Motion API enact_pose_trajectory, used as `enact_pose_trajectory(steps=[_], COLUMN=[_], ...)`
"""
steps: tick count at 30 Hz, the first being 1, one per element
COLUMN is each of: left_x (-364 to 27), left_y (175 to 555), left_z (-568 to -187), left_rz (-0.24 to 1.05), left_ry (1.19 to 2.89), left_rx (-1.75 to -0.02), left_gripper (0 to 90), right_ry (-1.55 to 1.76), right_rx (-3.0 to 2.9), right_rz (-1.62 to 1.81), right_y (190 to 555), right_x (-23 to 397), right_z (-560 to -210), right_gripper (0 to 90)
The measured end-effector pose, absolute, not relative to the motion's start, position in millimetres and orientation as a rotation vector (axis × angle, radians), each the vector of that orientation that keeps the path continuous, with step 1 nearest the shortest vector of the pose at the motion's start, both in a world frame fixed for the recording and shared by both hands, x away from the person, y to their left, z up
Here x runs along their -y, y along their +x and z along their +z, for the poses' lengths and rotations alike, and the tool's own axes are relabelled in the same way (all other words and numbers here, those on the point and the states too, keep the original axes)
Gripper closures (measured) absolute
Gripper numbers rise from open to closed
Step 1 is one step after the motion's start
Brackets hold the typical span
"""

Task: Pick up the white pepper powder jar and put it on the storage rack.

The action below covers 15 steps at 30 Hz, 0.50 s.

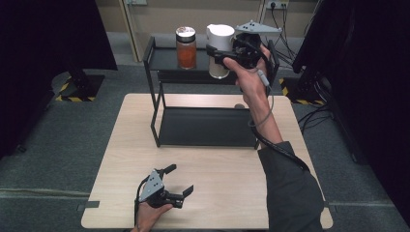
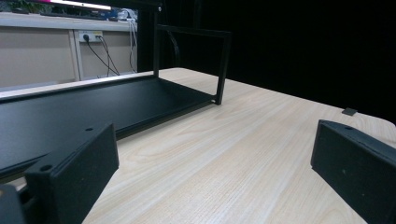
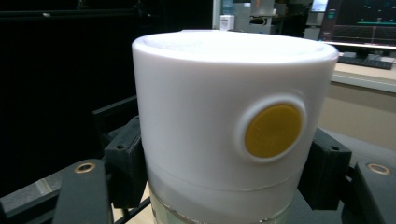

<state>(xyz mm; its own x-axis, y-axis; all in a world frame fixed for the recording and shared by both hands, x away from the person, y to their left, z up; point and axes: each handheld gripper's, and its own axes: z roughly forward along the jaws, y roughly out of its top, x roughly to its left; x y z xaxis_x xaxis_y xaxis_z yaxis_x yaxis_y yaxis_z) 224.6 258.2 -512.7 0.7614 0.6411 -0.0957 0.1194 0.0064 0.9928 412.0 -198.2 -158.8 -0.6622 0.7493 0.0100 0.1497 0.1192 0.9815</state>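
Black rack (image 1: 203, 126), white-lidded jar (image 1: 220, 50) upright — right gripper (image 1: 227, 52) clamped

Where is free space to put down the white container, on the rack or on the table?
The lower shelf is bare. The top shelf has room left of the orange jar. The table is free right of the left gripper. The top shelf's right side is crowded.
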Motion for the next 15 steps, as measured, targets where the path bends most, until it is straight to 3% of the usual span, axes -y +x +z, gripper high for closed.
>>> enact_pose_trajectory(steps=[15], left_x=[-259], left_y=[226], left_z=[-513], left_rz=[0.442], left_ry=[1.529], left_rx=[-0.641], left_gripper=[0.0], right_ry=[0.903], right_rx=[-1.83], right_rz=[1.516], right_y=[431], right_x=[188], right_z=[-161], right_gripper=[30.7])
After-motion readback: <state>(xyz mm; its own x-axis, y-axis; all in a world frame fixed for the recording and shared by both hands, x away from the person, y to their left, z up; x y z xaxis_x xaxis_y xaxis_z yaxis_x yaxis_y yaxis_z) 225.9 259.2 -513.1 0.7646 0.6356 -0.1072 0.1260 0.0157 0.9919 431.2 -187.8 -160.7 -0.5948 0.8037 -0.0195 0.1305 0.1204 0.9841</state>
